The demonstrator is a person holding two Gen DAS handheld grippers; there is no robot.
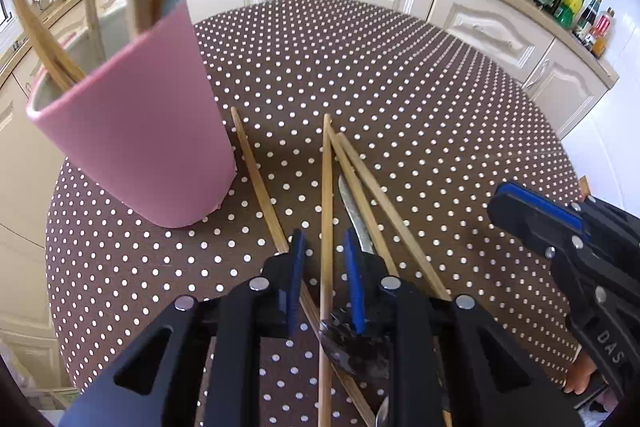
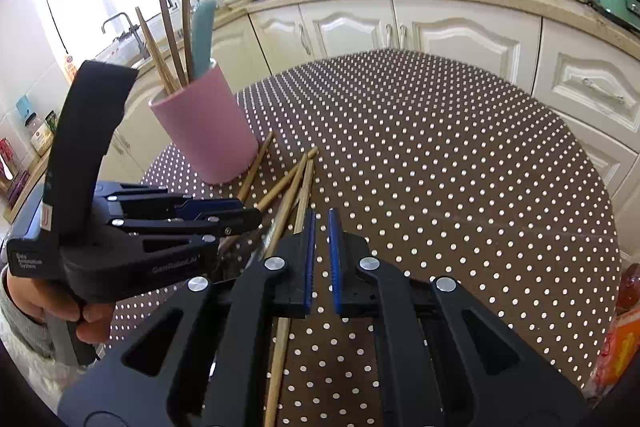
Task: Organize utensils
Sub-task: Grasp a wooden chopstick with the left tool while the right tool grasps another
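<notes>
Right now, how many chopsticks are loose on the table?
4: one chopstick beside the pink cup, one between the left gripper's jaws, two just right of it. Others may be hidden.

Open room: I see the far and right parts of the brown white-dotted round table (image 2: 460, 167) bare, wide enough for either tongs.
Left block: the tall pink utensil cup (image 1: 136, 147) with wooden handles sticking out.
Middle clutter: loose wooden chopsticks (image 1: 326, 187) fanned just beside the cup.
</notes>
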